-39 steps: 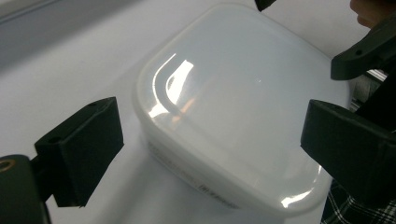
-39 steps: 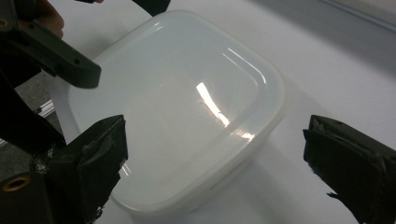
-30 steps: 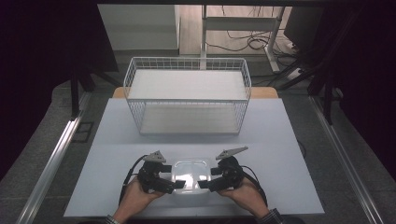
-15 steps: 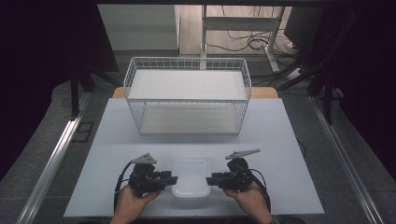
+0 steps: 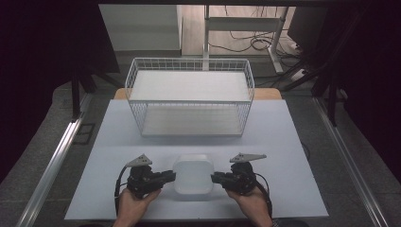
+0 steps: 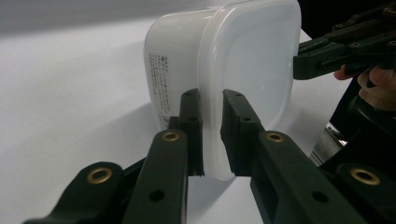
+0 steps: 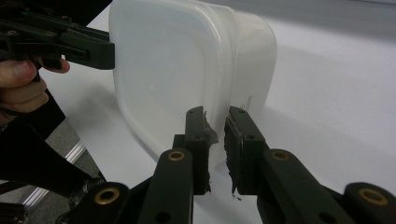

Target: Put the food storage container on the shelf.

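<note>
At the lower centre of the high view, a white square lidded plastic container (image 5: 192,174) sits on the white bench (image 5: 283,142). The left claw (image 5: 166,177) and right claw (image 5: 217,178) each pinch its lid rim on opposite sides.

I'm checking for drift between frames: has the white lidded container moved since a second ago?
Yes. The container has shifted slightly away from the table's near edge, toward the wire basket; it sat nearer the person before.

A pale surface (image 5: 293,156) carries two things — a white wire basket (image 5: 189,101) at the back, a lidded white container (image 5: 193,174) near the front.
</note>
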{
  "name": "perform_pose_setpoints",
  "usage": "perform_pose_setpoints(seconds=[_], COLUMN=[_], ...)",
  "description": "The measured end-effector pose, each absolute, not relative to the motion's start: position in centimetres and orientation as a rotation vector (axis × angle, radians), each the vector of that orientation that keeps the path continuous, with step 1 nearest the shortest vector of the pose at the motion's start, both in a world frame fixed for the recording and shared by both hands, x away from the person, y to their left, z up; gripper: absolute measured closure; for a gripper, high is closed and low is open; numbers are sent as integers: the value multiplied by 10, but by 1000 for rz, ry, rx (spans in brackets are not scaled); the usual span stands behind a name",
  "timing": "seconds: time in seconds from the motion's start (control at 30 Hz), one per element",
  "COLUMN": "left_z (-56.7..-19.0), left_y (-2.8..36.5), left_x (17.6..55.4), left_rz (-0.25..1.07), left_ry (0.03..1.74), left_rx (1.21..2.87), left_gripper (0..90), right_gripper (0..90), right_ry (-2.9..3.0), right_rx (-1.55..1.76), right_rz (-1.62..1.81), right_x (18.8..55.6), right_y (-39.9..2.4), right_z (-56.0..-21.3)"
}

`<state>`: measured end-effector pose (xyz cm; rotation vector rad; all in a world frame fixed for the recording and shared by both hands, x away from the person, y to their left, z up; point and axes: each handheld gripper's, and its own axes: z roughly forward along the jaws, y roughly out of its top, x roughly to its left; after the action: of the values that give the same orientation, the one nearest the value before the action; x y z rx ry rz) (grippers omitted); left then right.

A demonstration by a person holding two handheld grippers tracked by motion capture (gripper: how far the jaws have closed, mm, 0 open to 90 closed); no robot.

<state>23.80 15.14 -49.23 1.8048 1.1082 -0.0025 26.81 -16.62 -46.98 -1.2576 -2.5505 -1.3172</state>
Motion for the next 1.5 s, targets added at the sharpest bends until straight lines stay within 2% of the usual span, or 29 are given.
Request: perform_pose_setpoints(seconds=[0.57, 0.87, 1.5], left_z=[-457, -442, -389], left_y=[153, 158, 167], left_x=[255, 270, 301], left_rz=[117, 133, 204], left_ry=[1048, 1039, 993], left_rx=[1808, 1788, 1747], left_gripper=[797, 798, 799], right_gripper=[789, 788, 787], right_ry=[-2586, -2589, -2608], right_rx=[-1195, -1183, -1158], right_rz=[-1480, -1524, -1629], right_x=[287, 304, 336], right_y=[-165, -161, -152], right_z=[-447, -434, -381])
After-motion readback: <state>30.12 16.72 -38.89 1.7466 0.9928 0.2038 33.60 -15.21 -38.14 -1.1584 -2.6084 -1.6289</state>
